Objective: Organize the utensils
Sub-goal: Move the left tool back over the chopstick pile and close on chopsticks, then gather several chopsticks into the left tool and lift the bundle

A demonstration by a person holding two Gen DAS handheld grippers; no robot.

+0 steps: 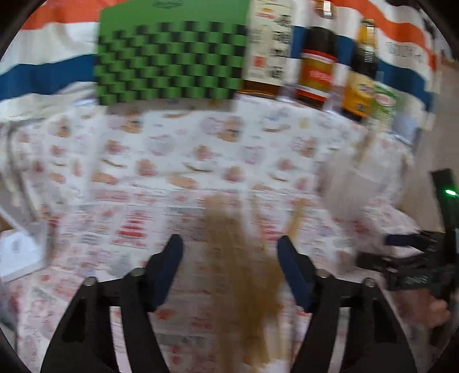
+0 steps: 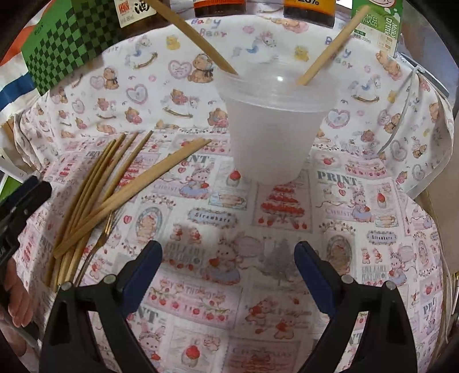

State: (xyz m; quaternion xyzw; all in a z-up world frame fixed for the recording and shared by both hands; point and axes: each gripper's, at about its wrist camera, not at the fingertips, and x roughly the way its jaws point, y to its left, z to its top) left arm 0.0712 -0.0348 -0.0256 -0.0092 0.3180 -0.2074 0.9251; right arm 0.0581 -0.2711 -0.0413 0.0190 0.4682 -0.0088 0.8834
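Right wrist view is the sharp one, so going big to small from there. Whole desk is covered in a white cloth printed with pink bears and strawberries [image 2: 229, 218]. Along the back edge sits a green and black checkered box [image 2: 66, 40], next to some dark bottles with orange labels [image 2: 218, 7] and a green and white drink carton [image 2: 378, 20] at far right. Translucent white plastic cup [image 2: 272, 126] stands upright mid-desk, with two tan wooden chopsticks [image 2: 198, 37] leaning out of it, one to each side. Left of the cup, well apart from it, lies a loose pile of tan wooden chopsticks [image 2: 94, 198] flat on the cloth, and a slim gold metal fork [image 2: 100, 238] pokes out from under the pile.

Right tongs [image 2: 228, 275] hang over bare cloth in front of the cup, spread wide, nothing between them.

Left wrist view is super blurry. Left tongs [image 1: 229, 269] are only partly spread, with the pile smeared into a brown streak between the blue pads, can't tell if they're touching it. Right tongs show at the right edge there, a hand gripping them.
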